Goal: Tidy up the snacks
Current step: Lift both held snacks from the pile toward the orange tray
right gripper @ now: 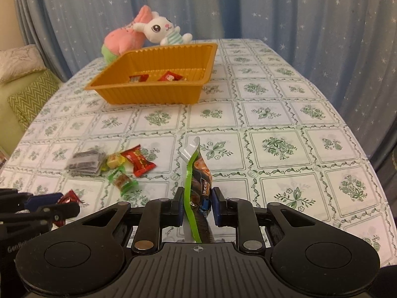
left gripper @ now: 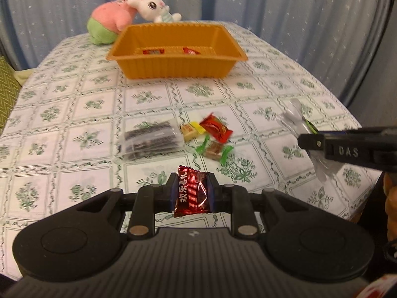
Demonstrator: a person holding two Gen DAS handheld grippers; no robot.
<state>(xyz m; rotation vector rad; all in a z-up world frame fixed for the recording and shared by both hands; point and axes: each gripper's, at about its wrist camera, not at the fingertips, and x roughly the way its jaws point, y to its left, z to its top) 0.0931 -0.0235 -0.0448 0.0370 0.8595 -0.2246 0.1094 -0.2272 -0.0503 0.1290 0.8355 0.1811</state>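
My left gripper [left gripper: 191,193] is shut on a dark red foil candy [left gripper: 191,191], held above the tablecloth. My right gripper [right gripper: 197,204] is shut on a clear snack pouch with a green stripe [right gripper: 196,173], standing upright between the pads; it also shows at the right of the left wrist view as the snack pouch [left gripper: 294,121]. An orange tray [left gripper: 177,49] sits at the far side with two red-wrapped sweets inside. Loose on the cloth lie a clear pack of dark snacks [left gripper: 151,139], a yellow candy [left gripper: 191,130], a red candy [left gripper: 215,126] and a green-twist candy [left gripper: 214,150].
Two plush toys, a pink one [left gripper: 111,15] and a white rabbit [left gripper: 153,6], lie behind the tray. Blue starred curtains hang behind the table. A green zigzag cushion [right gripper: 32,94] sits off the table's left edge. The left gripper [right gripper: 42,211] shows low left in the right wrist view.
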